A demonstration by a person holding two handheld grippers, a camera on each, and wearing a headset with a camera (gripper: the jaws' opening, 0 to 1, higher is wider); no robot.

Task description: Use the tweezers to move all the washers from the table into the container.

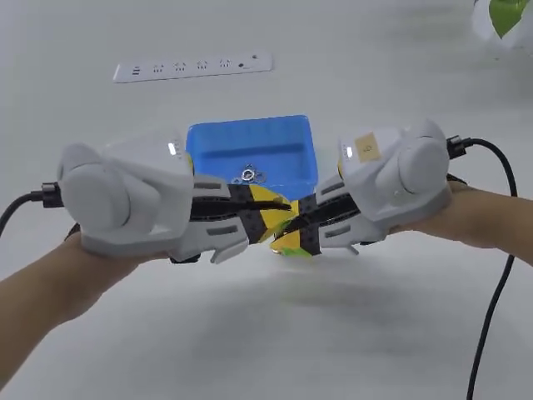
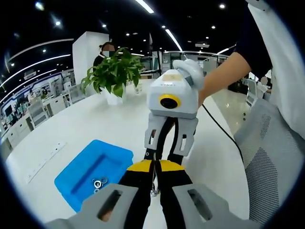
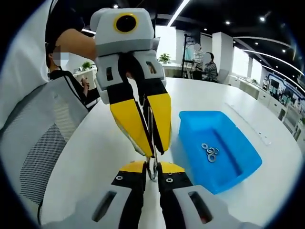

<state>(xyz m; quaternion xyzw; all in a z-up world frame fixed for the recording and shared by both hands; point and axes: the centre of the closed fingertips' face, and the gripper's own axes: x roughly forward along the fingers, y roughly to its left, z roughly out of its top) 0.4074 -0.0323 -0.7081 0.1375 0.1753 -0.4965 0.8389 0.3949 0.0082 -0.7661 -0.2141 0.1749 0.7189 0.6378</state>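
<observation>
The blue container point(image 1: 250, 143) stands on the white table just beyond the grippers, with several washers point(image 1: 248, 175) lying in it. My left gripper point(image 1: 271, 212) comes in from the left and my right gripper point(image 1: 298, 233) from the right. Their yellow-tipped jaws meet tip to tip in front of the container. Thin metal tweezers point(image 3: 151, 166) run between both pairs of jaws, and each pair is closed on them. In the left gripper view the tweezers point(image 2: 153, 185) show between my own jaws, with the container point(image 2: 93, 171) and washers point(image 2: 98, 182) to the left. The right gripper view has the container point(image 3: 219, 145) and washers point(image 3: 209, 151) on the right.
A white power strip point(image 1: 191, 67) lies at the far side of the table. A potted plant point(image 1: 504, 17) stands at the far right corner. A mesh office chair point(image 3: 38, 152) sits close behind the person. Cables trail from both grippers.
</observation>
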